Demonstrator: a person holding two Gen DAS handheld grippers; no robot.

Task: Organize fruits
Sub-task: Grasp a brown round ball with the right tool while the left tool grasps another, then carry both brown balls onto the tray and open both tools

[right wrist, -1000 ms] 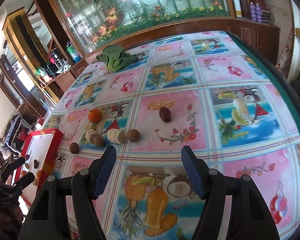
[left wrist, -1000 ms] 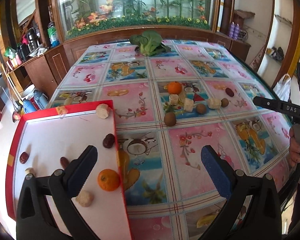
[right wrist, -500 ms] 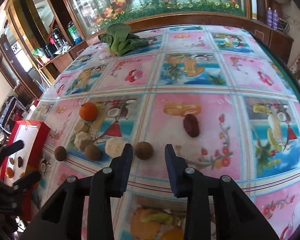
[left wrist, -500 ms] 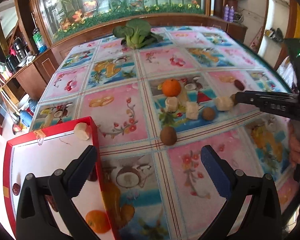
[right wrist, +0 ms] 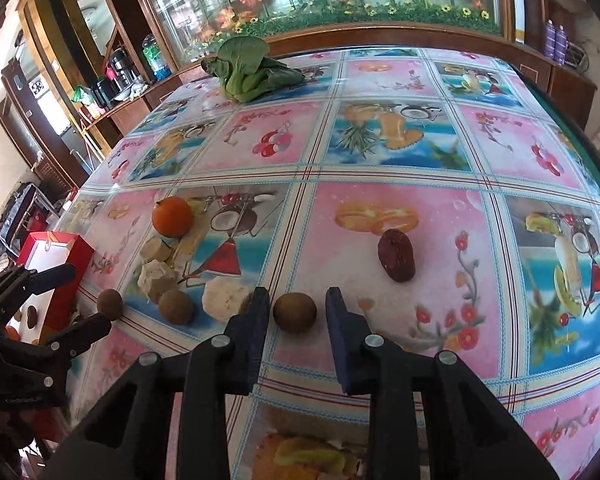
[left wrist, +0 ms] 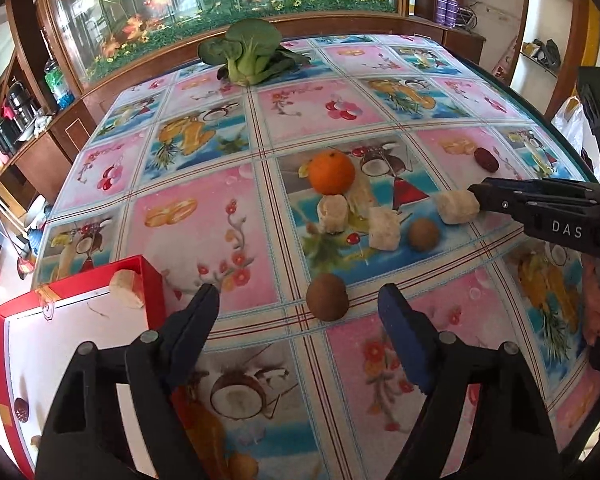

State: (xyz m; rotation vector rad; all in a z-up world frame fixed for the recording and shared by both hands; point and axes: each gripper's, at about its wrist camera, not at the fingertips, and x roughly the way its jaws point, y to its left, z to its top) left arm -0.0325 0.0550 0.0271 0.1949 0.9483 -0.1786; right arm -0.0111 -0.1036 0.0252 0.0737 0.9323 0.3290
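The right gripper (right wrist: 294, 320) has just been closing, its jaws flanking a small brown round fruit (right wrist: 295, 313) on the table (right wrist: 400, 152) without visibly pressing it. The left gripper (left wrist: 298, 316), released and narrowing, faces another brown fruit (left wrist: 327, 297) just ahead.

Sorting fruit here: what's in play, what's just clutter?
In play: orange, three small brown round fruits (one at), pale peeled chunks, dark red date, red tray, left gripper, right gripper.

Clutter: leafy greens, purple bottles.
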